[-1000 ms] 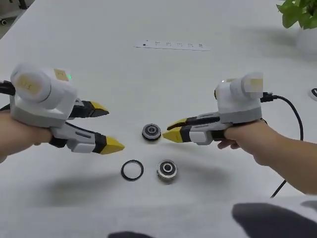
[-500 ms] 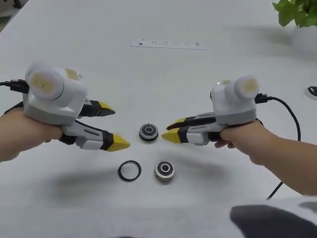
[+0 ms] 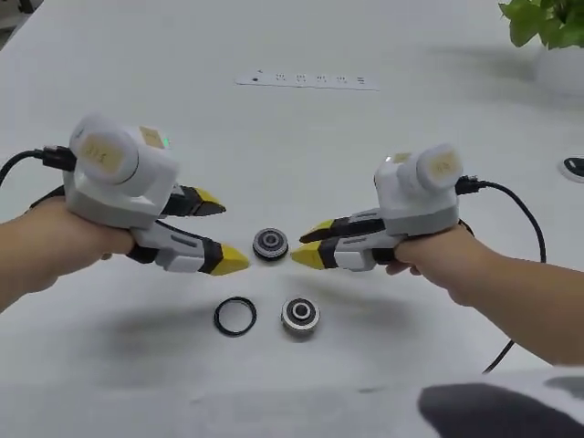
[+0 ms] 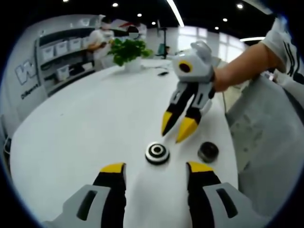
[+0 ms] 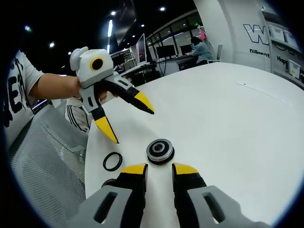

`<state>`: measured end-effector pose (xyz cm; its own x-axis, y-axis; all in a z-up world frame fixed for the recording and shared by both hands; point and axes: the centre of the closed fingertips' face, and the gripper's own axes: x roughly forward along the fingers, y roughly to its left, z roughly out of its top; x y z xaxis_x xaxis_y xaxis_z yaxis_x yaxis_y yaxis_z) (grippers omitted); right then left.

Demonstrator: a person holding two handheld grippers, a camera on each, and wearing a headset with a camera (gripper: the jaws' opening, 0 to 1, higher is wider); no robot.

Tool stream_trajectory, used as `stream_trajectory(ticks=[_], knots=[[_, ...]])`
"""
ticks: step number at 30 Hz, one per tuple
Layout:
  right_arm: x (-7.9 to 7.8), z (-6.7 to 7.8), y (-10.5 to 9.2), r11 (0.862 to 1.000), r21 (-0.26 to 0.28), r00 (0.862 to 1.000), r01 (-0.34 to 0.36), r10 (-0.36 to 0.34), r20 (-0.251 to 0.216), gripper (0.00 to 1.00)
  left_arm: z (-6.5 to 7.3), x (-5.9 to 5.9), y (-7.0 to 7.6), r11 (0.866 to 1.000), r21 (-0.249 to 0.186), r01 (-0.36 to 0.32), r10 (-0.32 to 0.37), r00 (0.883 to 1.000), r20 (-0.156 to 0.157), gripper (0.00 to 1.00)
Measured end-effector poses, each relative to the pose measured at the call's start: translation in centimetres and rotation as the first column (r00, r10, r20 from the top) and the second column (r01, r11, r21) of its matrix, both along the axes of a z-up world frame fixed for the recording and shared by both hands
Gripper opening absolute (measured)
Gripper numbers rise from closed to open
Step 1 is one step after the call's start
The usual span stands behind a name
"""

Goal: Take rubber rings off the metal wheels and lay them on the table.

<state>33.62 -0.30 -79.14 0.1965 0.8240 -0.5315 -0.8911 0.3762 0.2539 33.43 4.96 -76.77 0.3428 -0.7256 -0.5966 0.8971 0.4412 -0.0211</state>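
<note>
A metal wheel (image 3: 270, 243) with a black rubber ring around it lies flat on the white table (image 3: 301, 146). It sits between my two grippers. My left gripper (image 3: 230, 234) is open wide, its lower tip just left of the wheel. My right gripper (image 3: 306, 244) is open with a narrower gap, its tips just right of the wheel. The left gripper view has the wheel (image 4: 157, 153) just ahead of its own gripper (image 4: 156, 168). The right gripper view has the wheel (image 5: 160, 150) before its own gripper (image 5: 159, 169). A loose black ring (image 3: 234, 317) and a second wheel (image 3: 300, 314) lie nearer me.
A white strip with small marks (image 3: 306, 80) lies far back on the table. A potted plant (image 3: 538, 23) stands at the back right. The right gripper's black cable (image 3: 534, 237) trails off to the right. A small dark object (image 3: 575, 167) sits at the right edge.
My left gripper has moved right, closer to the ringed wheel. The right gripper keeps its distance from the wheel. The wheels and loose ring lie as before; the camera has shifted slightly.
</note>
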Motion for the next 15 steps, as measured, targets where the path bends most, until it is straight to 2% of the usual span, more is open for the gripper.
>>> stream_trajectory(ticks=[15], knots=[[0.5,-0.6,0.3,1.000,0.000,1.000,-0.004,0.004,0.007,0.18,-0.5,0.7,-2.3,0.999,-0.033,0.016,-0.017,1.000,-0.020,0.44]])
